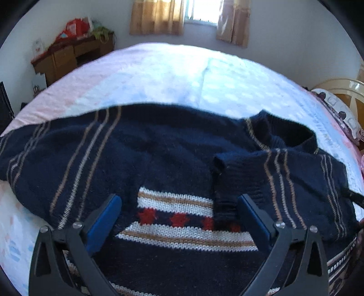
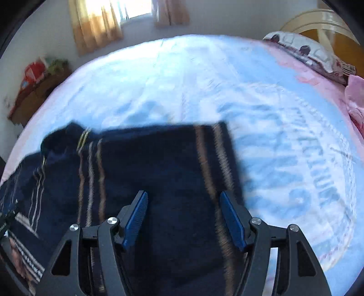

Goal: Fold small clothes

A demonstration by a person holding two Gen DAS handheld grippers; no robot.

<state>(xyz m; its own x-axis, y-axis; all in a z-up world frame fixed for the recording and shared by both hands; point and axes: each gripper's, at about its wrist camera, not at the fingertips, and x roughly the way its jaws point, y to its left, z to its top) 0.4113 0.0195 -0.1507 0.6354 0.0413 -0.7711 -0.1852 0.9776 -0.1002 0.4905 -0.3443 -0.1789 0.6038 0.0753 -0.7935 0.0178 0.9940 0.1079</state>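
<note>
Bed (image 1: 159,75): I see one, its pale blue and pink sheet filling the middle of both views; its edges curve away and are cut off at the frame sides.
Sweater (image 1: 173,145): one navy knit with thin tan stripes, lying on the bed across the lower half of the left wrist view; its near hem runs out of the bottom of the frame. In the right wrist view (image 2: 159,164) it is smeared by blur at lower left and centre.
Folded sleeve (image 1: 245,168): one cuff lies over the chest at centre right, partly covering the white, tan and red patterned band.
Collar (image 1: 284,132): one, at right, hard to read in shadow.
Left gripper (image 1: 179,202): jaws spread wide over the patterned band, holding nothing.
Right gripper (image 2: 184,200): jaws spread above the navy fabric, holding nothing; whether the tips touch the cloth I cannot tell.
Dresser (image 1: 68,57): one, upper left, its clutter too blurred to name.
Curtains (image 1: 157,16): two, top of frame.
</note>
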